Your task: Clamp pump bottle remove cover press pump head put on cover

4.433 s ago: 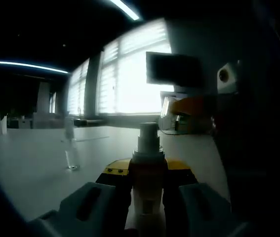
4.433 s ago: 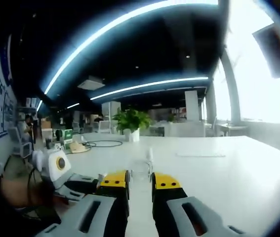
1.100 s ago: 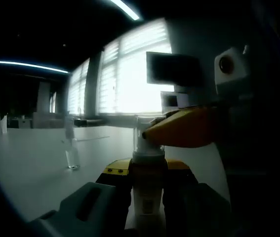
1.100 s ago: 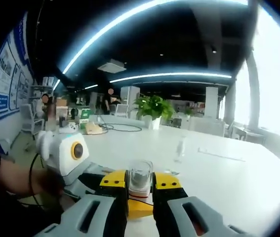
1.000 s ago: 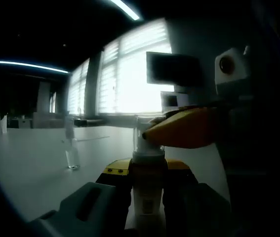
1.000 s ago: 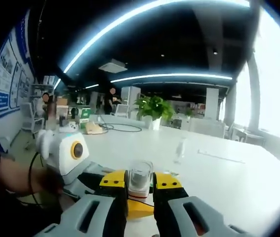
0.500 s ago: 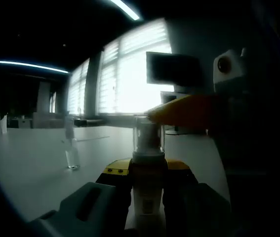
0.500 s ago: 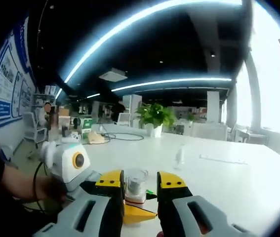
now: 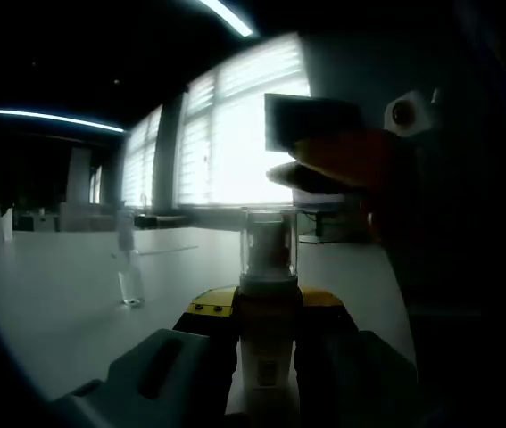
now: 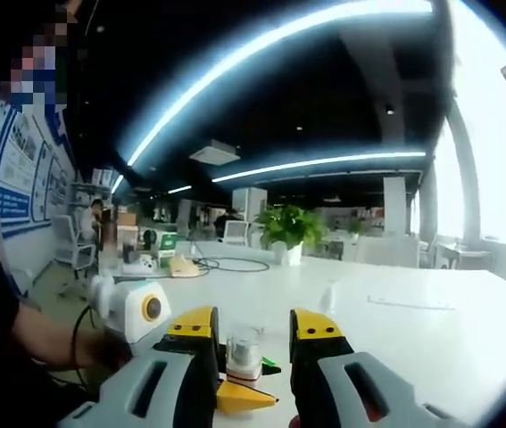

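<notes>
Left gripper view: left tongs [image 9: 266, 352] clamped on the pump bottle [image 9: 268, 332], held upright between the yellow-tipped jaws at 6 o'clock. Clear cover [image 9: 269, 242] seated over the pump head, at centre. Right tongs [image 9: 342, 165] above and to 2 o'clock of the cover, apart from it, orange against the bright window [image 9: 235, 134]. Small clear bottle [image 9: 129, 266] standing on the white tabletop [image 9: 56, 294] at 9 o'clock, well apart.

Right gripper view: right tongs [image 10: 251, 343] spread apart, gripping nothing. Covered bottle top [image 10: 244, 351] seen in the gap between the jaws, touching neither. Left tongs [image 10: 235, 395] below at 6 o'clock, with a hand [image 10: 114, 349] at 8 o'clock. Potted plant [image 10: 292, 229] far back on the tabletop, near 12 o'clock.
</notes>
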`<state>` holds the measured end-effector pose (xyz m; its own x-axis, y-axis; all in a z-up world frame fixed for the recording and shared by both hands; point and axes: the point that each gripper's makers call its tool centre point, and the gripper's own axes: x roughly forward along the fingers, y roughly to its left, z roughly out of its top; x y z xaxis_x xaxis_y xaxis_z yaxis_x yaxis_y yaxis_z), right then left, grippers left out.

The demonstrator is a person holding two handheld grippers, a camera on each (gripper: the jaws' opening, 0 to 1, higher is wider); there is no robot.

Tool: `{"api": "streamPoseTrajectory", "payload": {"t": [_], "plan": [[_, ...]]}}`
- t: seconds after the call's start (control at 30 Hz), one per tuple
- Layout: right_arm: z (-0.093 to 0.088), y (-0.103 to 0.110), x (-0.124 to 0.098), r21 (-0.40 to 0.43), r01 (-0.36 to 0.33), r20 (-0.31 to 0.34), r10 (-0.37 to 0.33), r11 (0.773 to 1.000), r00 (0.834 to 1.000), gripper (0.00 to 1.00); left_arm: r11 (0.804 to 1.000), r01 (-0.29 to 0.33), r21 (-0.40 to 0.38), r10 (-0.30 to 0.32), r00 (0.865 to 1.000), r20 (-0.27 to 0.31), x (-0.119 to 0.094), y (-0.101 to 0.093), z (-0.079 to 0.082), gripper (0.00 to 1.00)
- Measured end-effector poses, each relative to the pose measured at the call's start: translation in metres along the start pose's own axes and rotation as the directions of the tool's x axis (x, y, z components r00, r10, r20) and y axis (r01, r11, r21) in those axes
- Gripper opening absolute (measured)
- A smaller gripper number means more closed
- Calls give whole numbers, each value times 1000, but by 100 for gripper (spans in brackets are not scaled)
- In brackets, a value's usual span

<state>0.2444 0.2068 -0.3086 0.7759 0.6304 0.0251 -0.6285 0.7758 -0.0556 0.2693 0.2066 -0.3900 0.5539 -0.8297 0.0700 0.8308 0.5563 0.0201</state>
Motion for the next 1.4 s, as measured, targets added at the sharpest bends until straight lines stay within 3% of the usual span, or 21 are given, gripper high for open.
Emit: {"api": "streamPoseTrajectory", "payload": {"t": [0.57,0.9,1.4], "plan": [[24,-33,-26,-29,73,96,-70,997,993,24,1000,0,-3,0,1000,0,0,0,0,14],[9,-60,-44,-48,136,97,-131,989,987,24,1000,-1,-3,1,1000,0,0,-1,0,14],[-20,-102,-72,-6,211,98,-210,977,973,21,1000,-4,-5,4,1000,0,-1,1,0,14]]}}
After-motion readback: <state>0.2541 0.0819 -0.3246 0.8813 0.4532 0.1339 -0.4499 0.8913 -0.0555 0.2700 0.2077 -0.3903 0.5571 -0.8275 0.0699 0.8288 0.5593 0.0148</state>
